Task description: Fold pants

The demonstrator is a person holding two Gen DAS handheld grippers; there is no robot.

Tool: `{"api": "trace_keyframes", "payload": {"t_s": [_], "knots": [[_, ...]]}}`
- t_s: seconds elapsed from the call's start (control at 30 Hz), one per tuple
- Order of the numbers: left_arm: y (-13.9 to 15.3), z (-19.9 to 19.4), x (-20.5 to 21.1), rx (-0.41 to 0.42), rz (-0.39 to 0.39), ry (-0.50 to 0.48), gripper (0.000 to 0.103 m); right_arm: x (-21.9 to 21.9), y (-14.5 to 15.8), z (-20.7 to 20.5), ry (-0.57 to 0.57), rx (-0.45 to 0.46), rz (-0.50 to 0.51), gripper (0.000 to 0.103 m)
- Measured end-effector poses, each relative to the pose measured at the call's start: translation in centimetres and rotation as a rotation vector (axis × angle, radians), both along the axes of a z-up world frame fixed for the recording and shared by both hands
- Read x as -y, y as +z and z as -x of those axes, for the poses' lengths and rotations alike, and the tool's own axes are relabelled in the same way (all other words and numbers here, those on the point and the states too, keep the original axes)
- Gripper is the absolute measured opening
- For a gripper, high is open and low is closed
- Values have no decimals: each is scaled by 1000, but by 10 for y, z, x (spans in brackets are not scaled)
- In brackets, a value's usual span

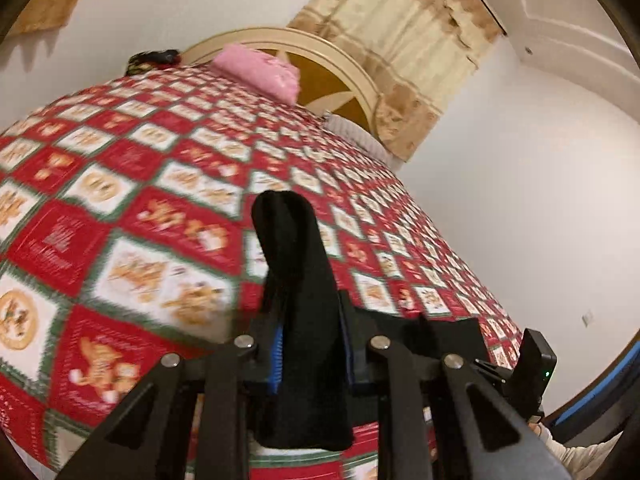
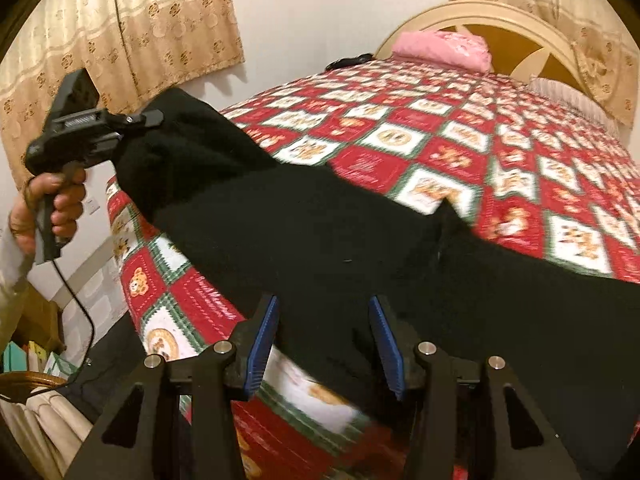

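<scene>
So the black pants (image 2: 320, 232) are stretched across the near edge of the bed, over the red xmas quilt (image 2: 460, 132), long axis running roughly left-to-right in the right wrist view. The left gripper (image 2: 148, 120) has one end pinched and lifted up off the bed at the far left, fabric bunched btwn its fingers; in its own cam you see a black fold sticking straight up out of the pressed-together pads (image 1: 276, 360).

The right gripper (image 2: 324, 336) is spread wide, blue pads either side of the cloth edge but not clamped on it afaict. The pants lie straight ahead of and under it, so it's def the nearer hand to the middle/other end.

My guess: the next move is the right closing on that edge, then carrying one end over along the long axis. A pink pillow (image 2: 444, 48) sits way back by the headboard (image 2: 532, 20), not in the way.
</scene>
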State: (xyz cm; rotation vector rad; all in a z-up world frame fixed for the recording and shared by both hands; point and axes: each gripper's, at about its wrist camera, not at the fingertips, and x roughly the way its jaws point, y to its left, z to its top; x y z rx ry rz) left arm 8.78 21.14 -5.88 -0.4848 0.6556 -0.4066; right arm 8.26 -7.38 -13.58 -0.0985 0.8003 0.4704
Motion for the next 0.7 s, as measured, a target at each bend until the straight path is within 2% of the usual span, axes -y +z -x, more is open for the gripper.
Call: {"api": "trace_keyframes", "payload": {"t_s": [0.07,0.17,0.37,0.43,0.47,0.53,0.6,0.7], "knots": [[12,-3,26,13,-28,-31,22,15,7,2,-26,20,11,50],[27,-7,76,37,-111,-94,22,42,16,4,-79,47,26,50],[35,-22,158,47,-72,-286,15,113,32,13,-236,80,7,50],[33,-29,189,42,-77,-338,11,137,33,15,-299,83,-19,50],[30,-32,204,32,-73,-375,4,147,33,17,-326,79,-38,50],[20,-36,242,10,-99,-445,4,168,29,19,-381,69,-91,50],[10,-33,271,27,-178,-476,4,183,21,21,-428,48,-148,51],[-1,-31,286,8,-192,-517,4,188,16,21,-407,22,-189,53]]}}
